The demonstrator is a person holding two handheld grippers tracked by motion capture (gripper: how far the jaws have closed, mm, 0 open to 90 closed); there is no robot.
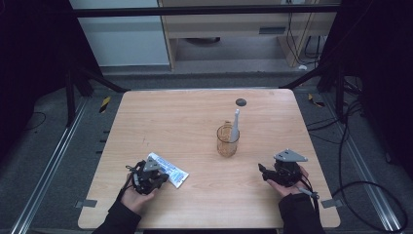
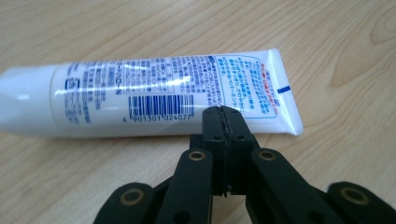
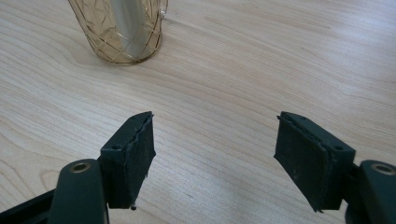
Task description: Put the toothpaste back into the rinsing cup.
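left gripper (image 2: 227, 112): jaws pressed together - tips just at the tube (image 2: 154, 95), nothing between them
right gripper (image 3: 215, 154): jaws apart - glass (image 3: 122, 28) ahead

Your left hand (image 1: 135, 196) comes in from the bottom-left, forearm sleeved in black, holding the left gripper (image 2: 223, 112) low and angled forward-right; its fingers (image 2: 212, 126) are pressed together, nothing between them. Your right hand (image 1: 287, 184) cradles the right gripper (image 3: 215, 149) pointing left, fingers (image 3: 135, 149) spread wide apart.
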